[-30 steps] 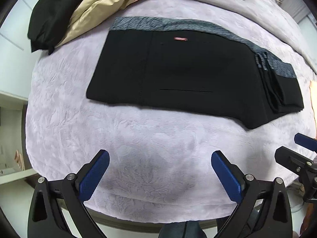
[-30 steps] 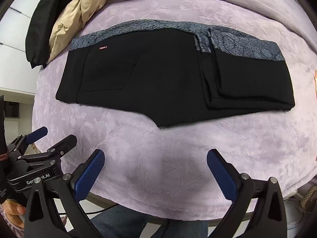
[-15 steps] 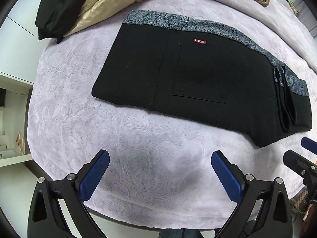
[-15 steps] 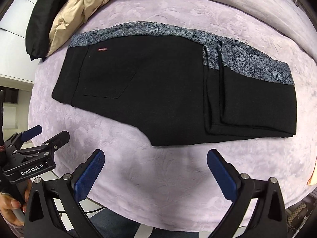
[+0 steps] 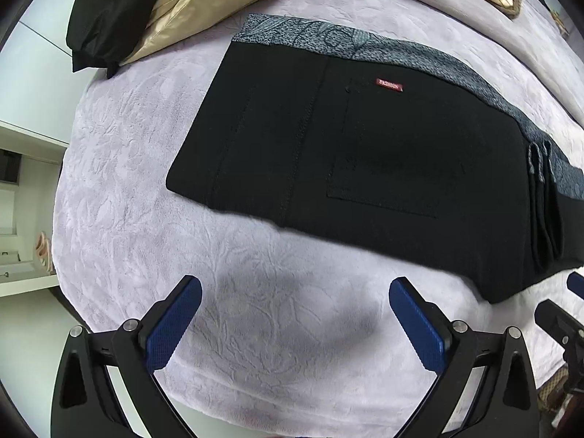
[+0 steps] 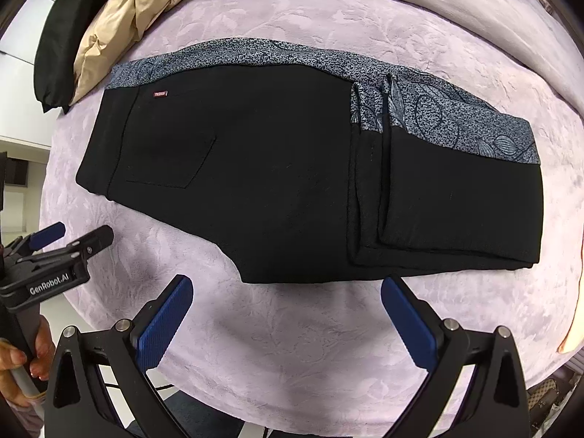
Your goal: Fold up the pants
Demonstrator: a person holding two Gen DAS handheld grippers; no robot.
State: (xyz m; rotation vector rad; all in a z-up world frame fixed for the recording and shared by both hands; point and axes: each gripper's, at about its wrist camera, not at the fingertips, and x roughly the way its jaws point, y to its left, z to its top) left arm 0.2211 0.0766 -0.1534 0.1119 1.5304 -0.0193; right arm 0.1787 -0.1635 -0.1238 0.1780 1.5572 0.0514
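- The left hand-held gripper (image 5: 295, 325) is being held with its blue pads (image 5: 174, 323) spread wide apart and nothing between them, just short of the near edge of the pants (image 5: 365, 168).
- The right hand-held gripper (image 6: 286, 323) is likewise being held wide open and empty, hovering over bare covering just in front of the garment's near hem.
- The left tool is also being seen at the left edge of the right wrist view, gripped by a hand (image 6: 22, 361).
- The pants are lying flat across the middle of the bed (image 6: 292, 346), partly folded: the legs are already doubled over at the right end into a stacked bundle (image 6: 449, 200), while the seat with its pocket and red label (image 5: 389, 85) is lying as a single spread panel to the left.
- The patterned grey waistband (image 6: 438, 109) is running along the far edge.
- The step in hand is judged to be the approach for a further fold, with the task well advanced.
- The next move is judged to call for both tools being brought down onto an edge of the cloth, closed on all layers, and lifted together so the stack is not being dragged apart.
- The surface is being covered by a lilac embossed blanket (image 5: 255, 328).
- A beige garment (image 5: 204, 3) and a black garment (image 5: 109, 11) are lying heaped at the far left corner.
- White shelving (image 5: 22, 219) is being seen beyond the bed's left side.
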